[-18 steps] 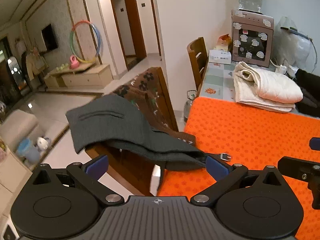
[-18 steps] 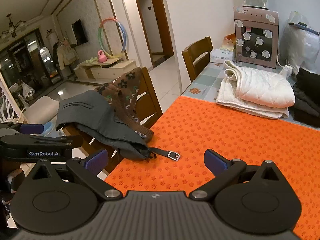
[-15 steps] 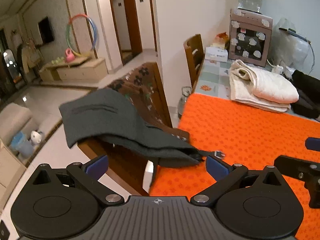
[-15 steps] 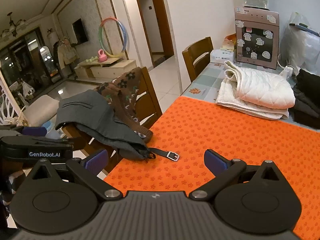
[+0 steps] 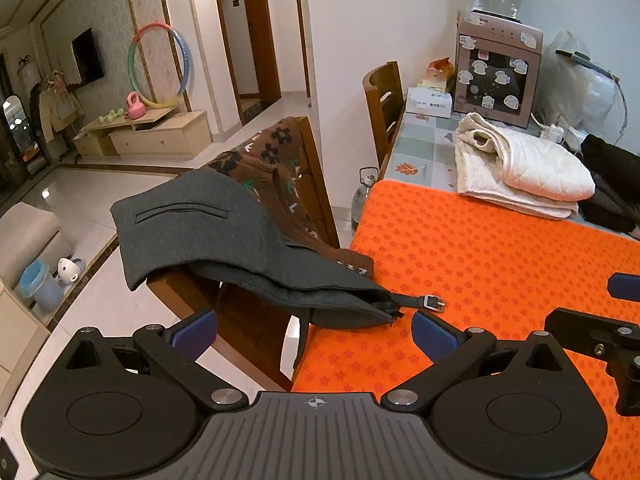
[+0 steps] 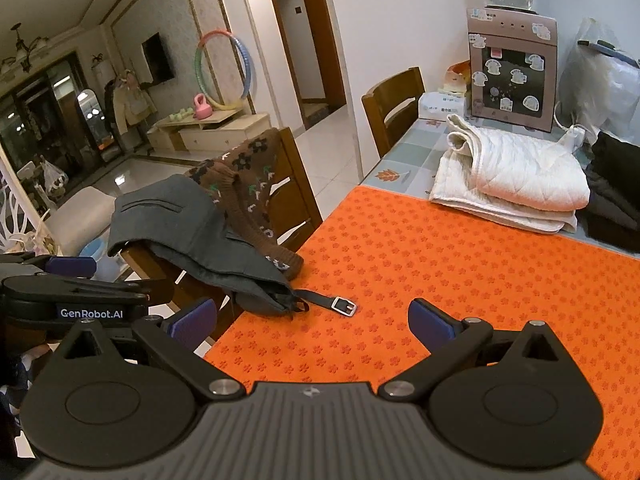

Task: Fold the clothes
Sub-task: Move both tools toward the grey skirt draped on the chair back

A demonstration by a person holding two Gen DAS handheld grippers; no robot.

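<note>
Grey cloth fills the middle of the left wrist view: the grey trousers (image 5: pixel 224 240) hang over the back of a wooden chair (image 5: pixel 316 184) at the left edge of the table (image 5: pixel 500 264), their end and a belt strap with buckle (image 5: pixel 434 302) spilling onto the orange mat. A brown patterned sweater (image 5: pixel 276 164) lies over the same chair back, under the trousers. The left tool (image 5: pixel 314 330) hovers just short of that end, jaws spread wide, holding nothing. To do this pickup well, I judge it should close on the thick bunched fabric rather than the strap, which would slip, and lift the trousers free without dragging the sweater along. A folded white quilt (image 5: pixel 520 168) rests toward the far edge.

From the right wrist view, the right tool (image 6: pixel 312 320) sits over bare mat near the front edge, jaws also wide apart and empty, with the buckle (image 6: pixel 344 306) just ahead and the trousers (image 6: pixel 180 224) to its left. The left tool (image 6: pixel 72 276) shows beside the chair. A blue bin (image 5: pixel 40 284) stands on the floor; its contents cannot be made out
</note>
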